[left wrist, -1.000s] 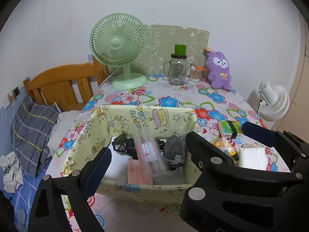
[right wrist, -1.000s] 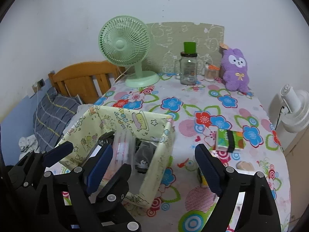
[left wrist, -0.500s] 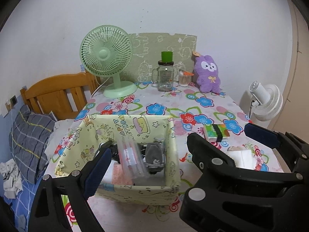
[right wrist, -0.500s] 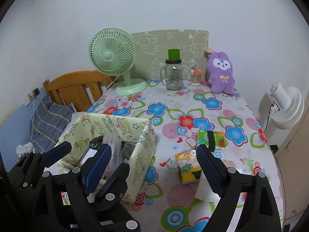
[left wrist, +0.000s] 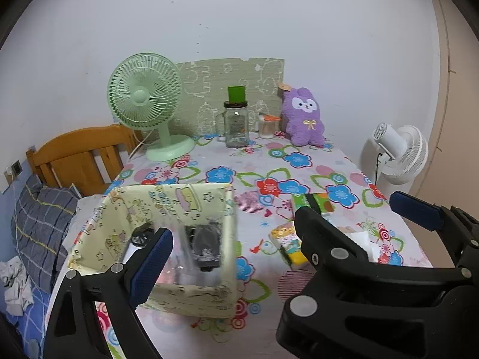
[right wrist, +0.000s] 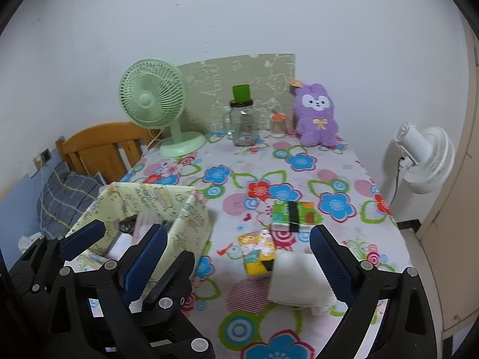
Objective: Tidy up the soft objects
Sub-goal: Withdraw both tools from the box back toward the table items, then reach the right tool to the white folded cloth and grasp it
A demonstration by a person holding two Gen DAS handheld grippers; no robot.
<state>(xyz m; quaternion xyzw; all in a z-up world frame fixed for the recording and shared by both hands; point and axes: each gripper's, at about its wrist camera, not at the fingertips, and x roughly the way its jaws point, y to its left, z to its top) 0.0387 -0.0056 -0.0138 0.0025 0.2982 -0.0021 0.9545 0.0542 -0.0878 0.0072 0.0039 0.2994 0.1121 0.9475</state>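
A table (right wrist: 344, 161) under a flowered cloth fills both views. On its left side stands a pale yellow fabric bin (left wrist: 167, 206) with cartoon prints; inside it lie dark rolled items (left wrist: 206, 245), blurred, beside a clear packet — what they are I cannot tell.

The left gripper (left wrist: 236, 230) hangs over the bin and the cloth beside it with its jaws spread wide and nothing between them. The right gripper (right wrist: 239, 254) hovers above the near right part of the table; its jaws have just been opening further and stand wide, grasping nothing. Between and below its fingers lies a white folded cloth (right wrist: 295, 281) on the table, and just beside that a small yellow tissue pack (right wrist: 257, 251) with a colourful print. A little farther back sits a green and orange pack (right wrist: 295, 212) with a dark band across it.

At the far edge, against a patterned green board (right wrist: 236, 89), stand a green desk fan (right wrist: 152, 101), a glass jar (right wrist: 244, 122) with a green cup on its lid, a small jar (right wrist: 277, 125) and a purple plush rabbit (right wrist: 317, 116) — upright, well apart from both grippers. A white fan (right wrist: 425, 161) stands off the table to the right. To the left are a wooden bed frame (right wrist: 101, 143) and a checked pillow (right wrist: 66, 197).
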